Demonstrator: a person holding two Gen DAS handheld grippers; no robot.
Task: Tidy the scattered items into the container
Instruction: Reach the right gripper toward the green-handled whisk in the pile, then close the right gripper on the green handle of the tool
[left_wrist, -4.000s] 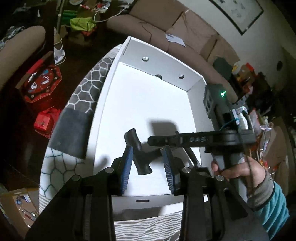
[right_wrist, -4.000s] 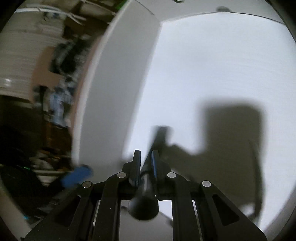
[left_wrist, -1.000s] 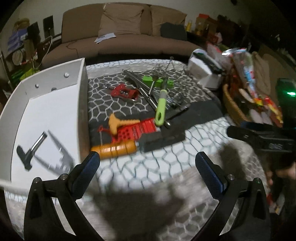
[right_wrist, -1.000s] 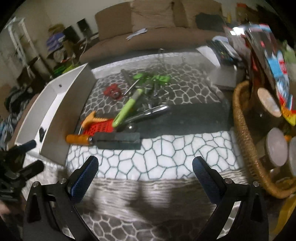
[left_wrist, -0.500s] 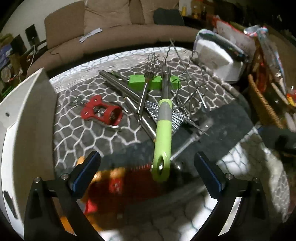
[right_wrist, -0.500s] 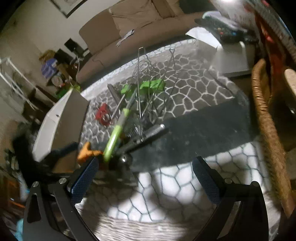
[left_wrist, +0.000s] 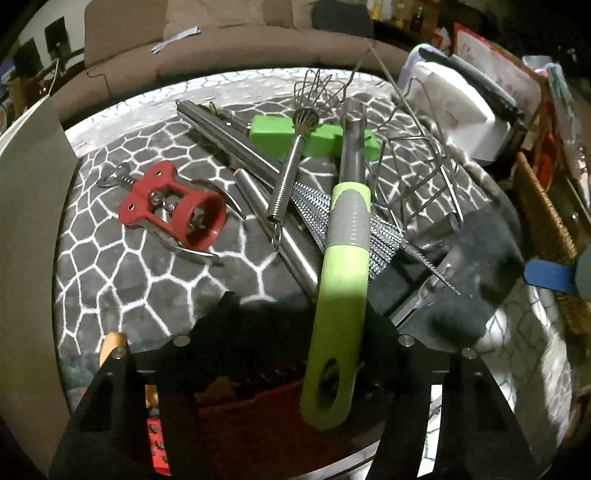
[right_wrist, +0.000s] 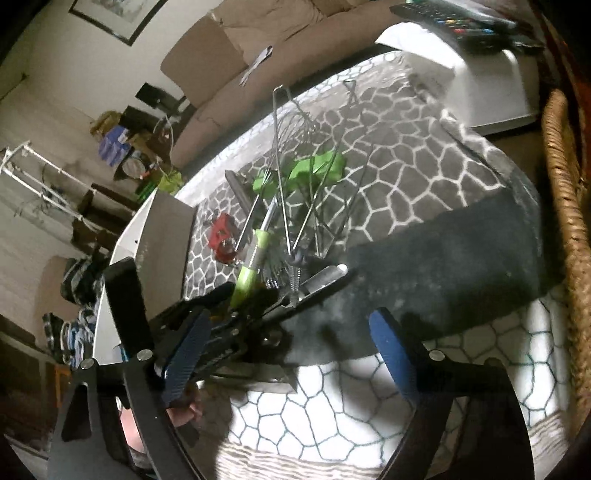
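Observation:
A pile of kitchen tools lies on the patterned blanket (left_wrist: 147, 280). A green-handled tool (left_wrist: 340, 288) runs down the middle of the left wrist view, its handle end between my left gripper's fingers. The left gripper (left_wrist: 291, 354) is low over the pile; its pads are in shadow. A red corkscrew (left_wrist: 173, 210), a small coil whisk (left_wrist: 295, 162), steel rods (left_wrist: 236, 147) and a green block (left_wrist: 280, 136) lie around it. The white container (left_wrist: 26, 206) stands at the left. My right gripper (right_wrist: 291, 354) is open and empty, just right of the left gripper (right_wrist: 221, 317).
A wire rack (left_wrist: 417, 166) leans over the pile. A white box (left_wrist: 454, 107) and a wicker basket (right_wrist: 565, 221) stand at the right. A sofa (left_wrist: 207, 40) is behind. A red and orange tool (left_wrist: 155, 428) lies under the left gripper.
Both grippers have moved from the container across to the tool pile and dropped low. The left gripper has closed in around the green handle. The right stays open.

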